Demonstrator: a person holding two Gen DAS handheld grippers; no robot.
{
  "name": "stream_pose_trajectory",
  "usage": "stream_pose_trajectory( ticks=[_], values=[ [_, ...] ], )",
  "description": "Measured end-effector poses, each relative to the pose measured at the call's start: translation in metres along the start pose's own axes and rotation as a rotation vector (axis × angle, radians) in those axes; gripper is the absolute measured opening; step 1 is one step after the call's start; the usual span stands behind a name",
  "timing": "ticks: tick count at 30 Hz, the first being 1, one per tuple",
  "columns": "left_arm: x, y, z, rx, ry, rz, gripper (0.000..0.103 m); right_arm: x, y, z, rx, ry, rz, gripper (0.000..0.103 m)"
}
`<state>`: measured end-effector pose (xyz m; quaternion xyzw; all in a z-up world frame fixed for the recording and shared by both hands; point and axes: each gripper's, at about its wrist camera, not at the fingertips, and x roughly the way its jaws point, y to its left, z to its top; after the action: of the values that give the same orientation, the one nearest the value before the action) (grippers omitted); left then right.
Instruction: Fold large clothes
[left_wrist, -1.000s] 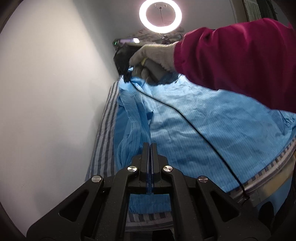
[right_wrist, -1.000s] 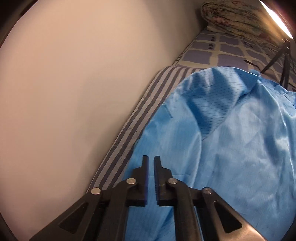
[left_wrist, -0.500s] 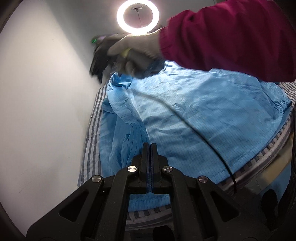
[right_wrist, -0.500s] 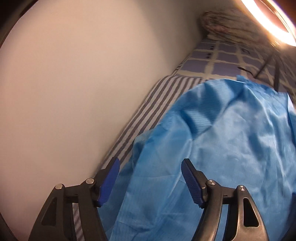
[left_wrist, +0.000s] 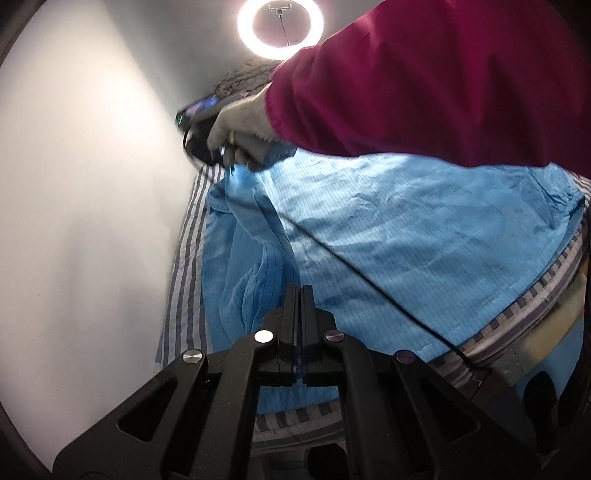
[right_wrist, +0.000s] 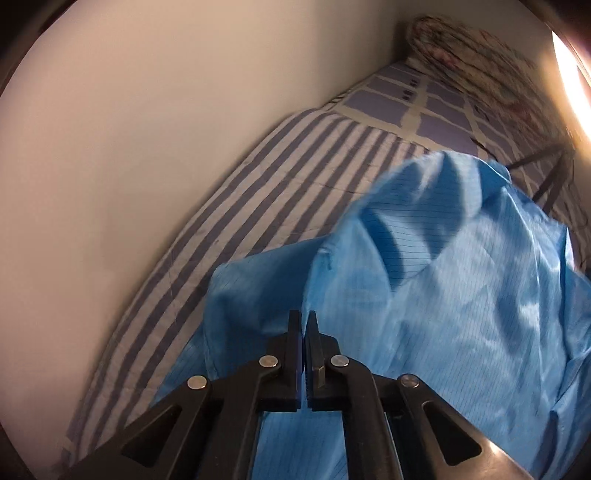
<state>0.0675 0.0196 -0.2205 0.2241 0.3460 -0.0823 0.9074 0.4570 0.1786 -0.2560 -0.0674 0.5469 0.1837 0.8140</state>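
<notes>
A large blue garment (left_wrist: 388, 236) with fine dark pinstripes lies spread over a bed covered by a grey-and-white striped sheet (right_wrist: 258, 177), close against a pale wall (left_wrist: 92, 184). The left gripper (left_wrist: 299, 291) is closed on a bunched edge of the cloth at the near end, blue fabric showing between its fingers. The right gripper (right_wrist: 303, 319) has just been closing and its jaws now pinch a raised fold near what looks like the collar end, though that part is blurred. In the left wrist view a gloved hand (left_wrist: 240, 118) in a maroon sleeve (left_wrist: 424, 81) holds that tool near the wall, a thin black cable (left_wrist: 369, 280) trailing across the garment. A ring light (left_wrist: 280, 27) glows above, and a checked purple cover (right_wrist: 424, 103) lies beyond the sheet.
</notes>
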Motion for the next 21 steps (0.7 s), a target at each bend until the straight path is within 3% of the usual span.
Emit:
stream_pose_trajectory(
  ticks=[6, 8, 12, 14, 16, 17, 18, 19, 20, 21],
  values=[
    [-0.002, -0.006, -0.006, 0.017, 0.013, -0.019, 0.000, -0.049, -0.067, -0.019, 0.114, -0.099, 0.128, 0.000],
    [-0.004, -0.010, -0.008, 0.020, 0.016, -0.033, 0.000, -0.063, -0.097, -0.035, 0.164, -0.129, 0.149, 0.000],
    [-0.007, -0.020, -0.012, 0.047, 0.023, -0.054, 0.000, -0.075, -0.168, -0.091, 0.340, -0.181, 0.292, 0.000],
    [-0.009, -0.023, -0.015, 0.048, 0.031, -0.063, 0.000, -0.062, -0.189, -0.121, 0.371, -0.126, 0.221, 0.004],
    [-0.010, -0.025, -0.020, 0.045, 0.057, -0.097, 0.005, -0.039, -0.198, -0.142, 0.354, 0.003, 0.142, 0.012],
    [-0.011, -0.025, -0.022, 0.037, 0.066, -0.105, 0.014, -0.031, -0.200, -0.153, 0.334, 0.052, 0.122, 0.016],
    [-0.014, -0.024, -0.024, 0.021, 0.073, -0.118, 0.033, -0.032, -0.199, -0.160, 0.309, 0.057, 0.110, 0.019],
    [-0.020, -0.023, -0.027, -0.001, 0.072, -0.131, 0.045, -0.039, -0.196, -0.165, 0.274, 0.038, 0.099, 0.024],
    [-0.028, -0.020, -0.030, -0.026, 0.059, -0.139, 0.060, -0.044, -0.194, -0.167, 0.251, 0.025, 0.080, 0.035],
    [-0.036, -0.017, -0.032, -0.049, 0.047, -0.148, 0.060, -0.053, -0.190, -0.168, 0.219, 0.006, 0.058, 0.036]
  ],
)
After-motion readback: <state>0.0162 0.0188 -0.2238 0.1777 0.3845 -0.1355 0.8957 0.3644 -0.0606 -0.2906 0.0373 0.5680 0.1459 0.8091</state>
